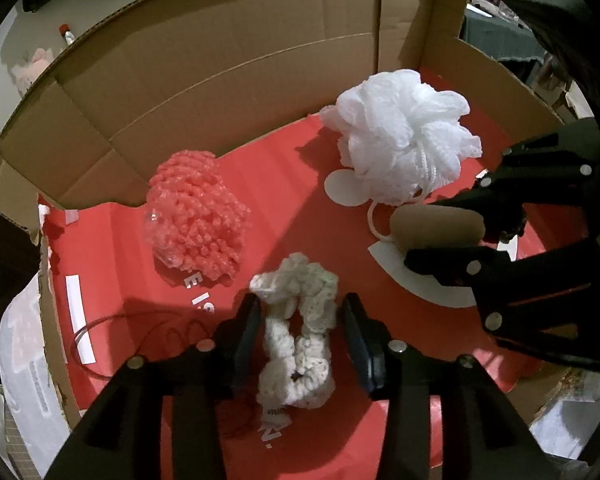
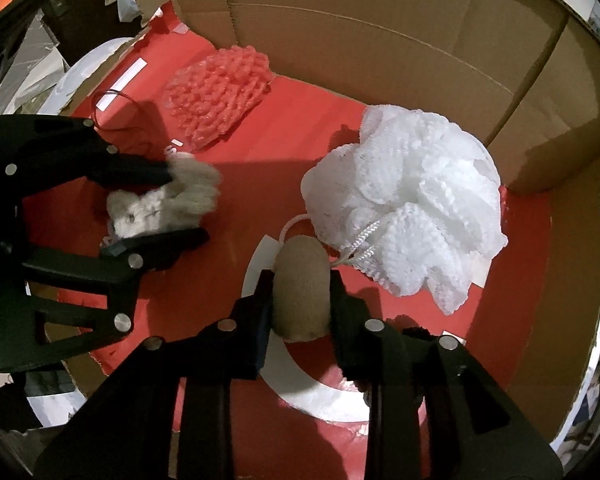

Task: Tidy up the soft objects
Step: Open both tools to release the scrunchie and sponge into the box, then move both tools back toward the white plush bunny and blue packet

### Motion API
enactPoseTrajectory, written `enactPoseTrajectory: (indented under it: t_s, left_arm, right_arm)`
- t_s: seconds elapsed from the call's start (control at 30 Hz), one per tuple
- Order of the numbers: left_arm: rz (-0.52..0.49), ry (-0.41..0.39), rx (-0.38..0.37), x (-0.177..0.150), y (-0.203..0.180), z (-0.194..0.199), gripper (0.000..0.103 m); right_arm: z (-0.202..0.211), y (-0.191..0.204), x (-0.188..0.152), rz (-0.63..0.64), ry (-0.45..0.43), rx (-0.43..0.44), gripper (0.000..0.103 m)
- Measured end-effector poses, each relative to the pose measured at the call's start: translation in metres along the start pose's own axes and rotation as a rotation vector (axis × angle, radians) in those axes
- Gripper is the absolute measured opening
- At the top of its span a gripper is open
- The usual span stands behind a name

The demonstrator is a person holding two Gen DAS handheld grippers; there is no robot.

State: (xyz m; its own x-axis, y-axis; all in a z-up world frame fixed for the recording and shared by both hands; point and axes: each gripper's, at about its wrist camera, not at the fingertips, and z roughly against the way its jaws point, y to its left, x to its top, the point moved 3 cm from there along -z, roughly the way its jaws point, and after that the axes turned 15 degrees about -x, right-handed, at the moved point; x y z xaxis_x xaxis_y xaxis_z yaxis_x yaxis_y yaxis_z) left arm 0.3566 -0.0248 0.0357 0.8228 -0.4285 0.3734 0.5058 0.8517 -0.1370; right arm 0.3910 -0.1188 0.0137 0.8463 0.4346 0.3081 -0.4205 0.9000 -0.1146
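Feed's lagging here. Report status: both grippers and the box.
Left gripper open around cream scrunchie. Right gripper pads touching tan sponge. Pink puff, white loofah lie in box, nothing blocking.

I see four soft things on the box's red floor: a white mesh pouf (image 1: 406, 136) at the back, a pink knobbly pad (image 1: 198, 212) lying flat, a cream crocheted scrunchie (image 1: 296, 332) nearest, and a tan oval sponge (image 2: 300, 290).

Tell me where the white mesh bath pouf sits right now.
The white mesh bath pouf lies on the red floor of the cardboard box, near its back wall, right of the pink knobbly sponge and just beyond the tan sponge between the right gripper's fingers.
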Motion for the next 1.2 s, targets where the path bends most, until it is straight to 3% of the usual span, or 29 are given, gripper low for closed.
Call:
enactPoseTrajectory:
  t_s: [0.03,0.07,0.1,0.33,0.53,0.6,0.9,1.2]
  left_arm:
    - [-0.001,0.001,-0.003,0.001,0.0,0.001,0.047]
    - [-0.002,0.0,-0.003,0.0,0.0,0.001,0.046]
    - [-0.006,0.0,0.008,0.0,-0.001,0.002,0.048]
    - [-0.007,-0.038,0.003,-0.006,-0.004,0.01,0.061]
    - [-0.018,-0.076,0.016,-0.014,-0.012,0.03,0.065]
    - [-0.019,-0.1,0.019,-0.018,-0.016,0.041,0.07]
    - [0.009,-0.264,0.021,-0.034,-0.031,0.102,0.085]
    - [-0.001,-0.473,0.023,-0.073,-0.069,0.161,0.097]
  right_arm:
    - [0.0,-0.001,-0.001,-0.001,0.003,-0.001,0.033]
    - [0.0,-0.001,-0.001,-0.001,0.003,0.0,0.048]
    - [-0.002,0.001,-0.005,-0.002,-0.001,-0.007,0.055]
    - [0.007,-0.006,-0.003,-0.025,-0.023,-0.015,0.056]
    - [0.026,-0.015,-0.007,-0.047,-0.041,-0.027,0.056]
    - [0.037,-0.013,-0.011,-0.057,-0.054,-0.031,0.06]
    - [0.111,-0.022,-0.04,-0.117,-0.164,-0.064,0.076]
    - [0.18,-0.01,-0.087,-0.172,-0.325,-0.124,0.081]
